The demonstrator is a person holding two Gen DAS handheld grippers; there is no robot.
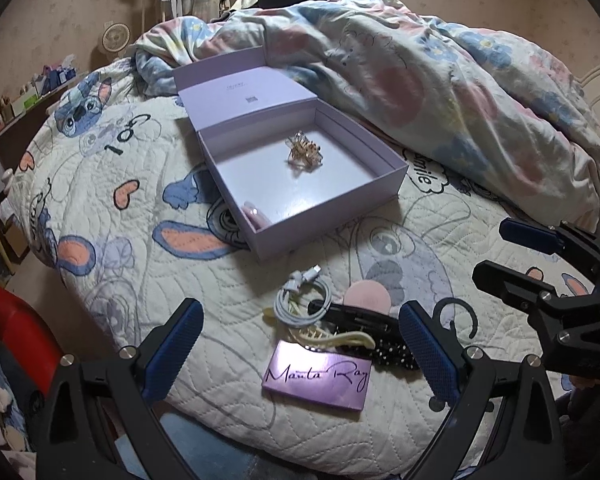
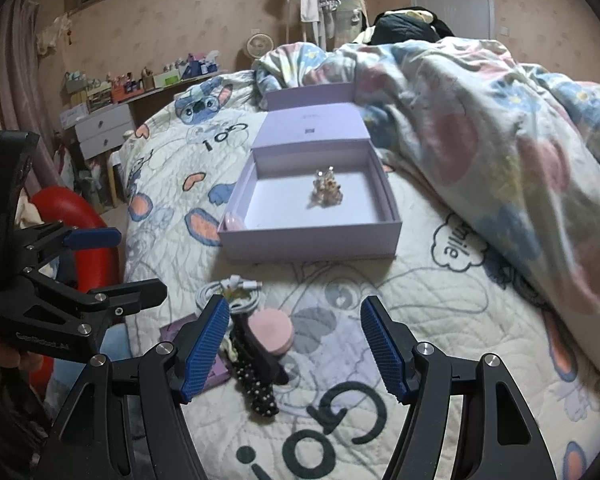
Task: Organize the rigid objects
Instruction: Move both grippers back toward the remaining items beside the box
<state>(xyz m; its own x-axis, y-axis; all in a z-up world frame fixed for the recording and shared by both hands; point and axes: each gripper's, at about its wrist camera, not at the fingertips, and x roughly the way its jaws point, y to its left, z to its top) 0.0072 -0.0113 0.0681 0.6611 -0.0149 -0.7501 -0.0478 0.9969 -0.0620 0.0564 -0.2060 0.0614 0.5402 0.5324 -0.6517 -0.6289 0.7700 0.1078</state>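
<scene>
2 hand-held grippers (image 1: 300,344) (image 2: 296,344) agape, empty, above purple palette (image 1: 316,380), pink compact (image 2: 270,334).

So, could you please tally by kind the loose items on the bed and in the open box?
Hair claw clips: 2, a gold one in the lavender box, a cream one on the quilt
White charging cable: 1
Purple Manta Ray palette: 1
Pink round compact: 1
Black polka-dot hair accessory: 1
Total: 6
</scene>
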